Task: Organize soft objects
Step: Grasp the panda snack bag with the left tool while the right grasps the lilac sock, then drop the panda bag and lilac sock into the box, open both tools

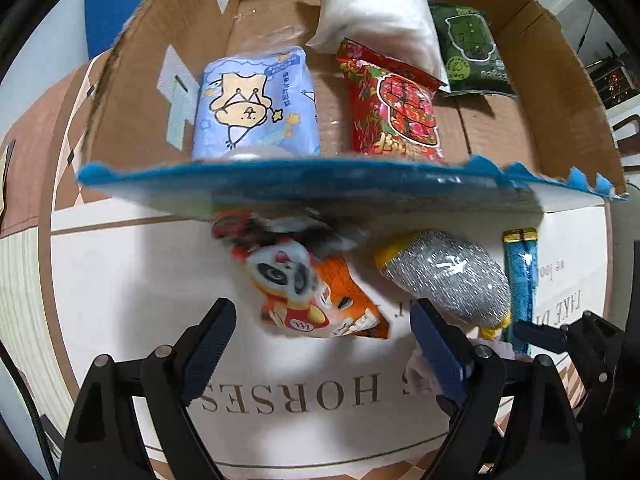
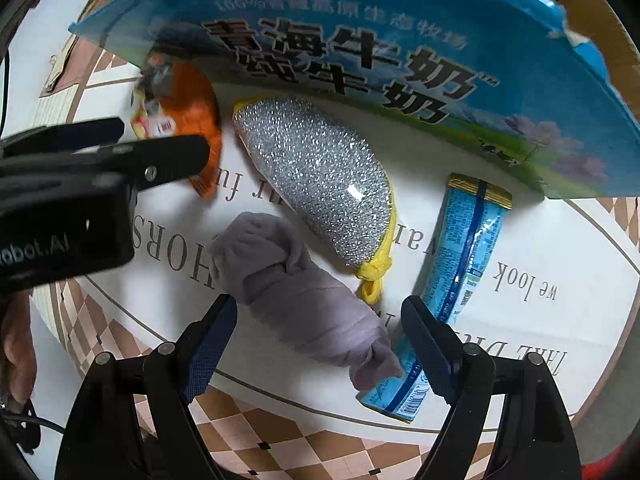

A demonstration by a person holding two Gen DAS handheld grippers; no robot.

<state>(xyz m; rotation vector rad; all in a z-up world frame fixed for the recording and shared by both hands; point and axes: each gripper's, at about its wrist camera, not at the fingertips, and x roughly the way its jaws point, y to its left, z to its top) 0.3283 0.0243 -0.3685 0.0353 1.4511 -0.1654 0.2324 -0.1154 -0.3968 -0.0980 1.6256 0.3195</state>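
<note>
An open cardboard box [image 1: 132,92] with a blue printed front flap [image 1: 304,184] holds a blue tissue pack [image 1: 256,108], a red snack bag [image 1: 396,112], a white pillow [image 1: 376,12] and a green packet [image 1: 472,48]. On the table in front lie an orange panda snack bag [image 1: 316,292], a silver scouring sponge [image 2: 316,176], a rolled purple cloth [image 2: 300,292] and a blue tube packet [image 2: 452,276]. My left gripper [image 1: 320,344] is open just before the orange bag. My right gripper [image 2: 316,332] is open around the purple cloth.
The table has a white cloth with printed letters [image 2: 560,240] and a checkered border [image 2: 280,432]. The box flap [image 2: 400,60] overhangs the items. The left gripper [image 2: 100,168] crosses the right wrist view at left.
</note>
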